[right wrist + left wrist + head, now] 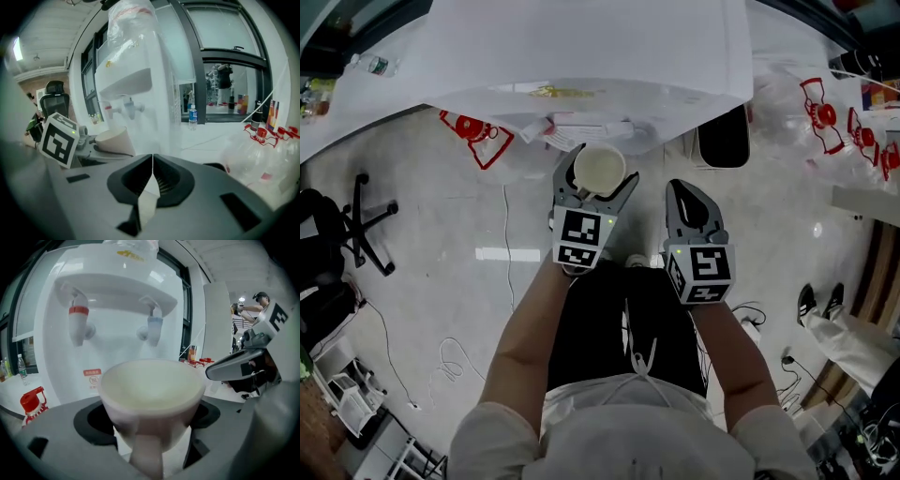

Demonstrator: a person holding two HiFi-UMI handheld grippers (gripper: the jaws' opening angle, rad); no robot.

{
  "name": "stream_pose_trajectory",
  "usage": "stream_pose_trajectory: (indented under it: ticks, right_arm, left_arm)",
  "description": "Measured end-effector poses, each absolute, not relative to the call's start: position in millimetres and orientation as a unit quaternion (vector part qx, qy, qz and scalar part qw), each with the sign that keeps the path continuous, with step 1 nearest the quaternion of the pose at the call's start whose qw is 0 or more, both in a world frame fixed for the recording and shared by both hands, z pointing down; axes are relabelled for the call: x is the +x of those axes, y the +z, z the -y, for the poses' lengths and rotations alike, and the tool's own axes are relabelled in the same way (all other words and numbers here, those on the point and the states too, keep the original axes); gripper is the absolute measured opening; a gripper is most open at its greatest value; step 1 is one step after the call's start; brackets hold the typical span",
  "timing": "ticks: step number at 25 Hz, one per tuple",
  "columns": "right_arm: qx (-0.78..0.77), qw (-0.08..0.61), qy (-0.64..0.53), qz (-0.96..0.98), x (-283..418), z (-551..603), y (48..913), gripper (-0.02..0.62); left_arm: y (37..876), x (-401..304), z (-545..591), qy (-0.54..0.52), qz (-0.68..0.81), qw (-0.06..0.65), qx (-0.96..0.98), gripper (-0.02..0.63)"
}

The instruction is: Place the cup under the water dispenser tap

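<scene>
**Head view:** the cup point(598, 169) is being pinched, mouth upward, between the jaws of the left gripper point(596, 180), just before the water dispenser point(581, 47). The taps are being hidden by the dispenser's top.

**Left gripper view:** the cup is being gripped at its sides, handle toward the camera, lower than the red tap point(77, 324) and blue tap point(152, 329). Its base is being cut off.

**Right gripper view:** the jaws of the right gripper point(152, 161) are being pressed together on nothing. The cup is being shown partly at left.

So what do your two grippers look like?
The left gripper and right gripper are grey with black-lined, pointed jaws. Each carries a white cube with black square markers and a small green light. The person wears short white sleeves.
</scene>
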State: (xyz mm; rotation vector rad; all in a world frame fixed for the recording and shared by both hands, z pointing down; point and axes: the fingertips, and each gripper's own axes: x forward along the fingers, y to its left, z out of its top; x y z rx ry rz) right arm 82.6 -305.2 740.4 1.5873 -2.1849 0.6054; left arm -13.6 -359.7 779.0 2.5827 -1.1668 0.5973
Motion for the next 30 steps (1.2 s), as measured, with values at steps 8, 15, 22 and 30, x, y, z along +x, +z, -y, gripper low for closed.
stream_pose_trajectory:
  ticks: [8, 15, 22, 30]
  right_arm:
    - [0.574, 0.177, 0.211, 0.771, 90, 327, 771, 0.029]
    - [0.554, 0.183, 0.208, 0.785, 80, 327, 779, 0.029]
    - [0.523, 0.188, 0.226, 0.8, 70, 320, 784, 0.029]
    - [0.502, 0.185, 0.229, 0.813, 59, 313, 778, 0.029]
  left_arm:
    - [829, -2, 393, 0.213, 0.4, 0.111, 0.884, 0.459]
    - [840, 5, 405, 0.205, 0.404, 0.108, 0.885, 0.459]
    - [842, 5, 407, 0.205, 0.412, 0.094, 0.883, 0.459]
    - [832, 2, 405, 0.194, 0.435, 0.076, 0.876, 0.463]
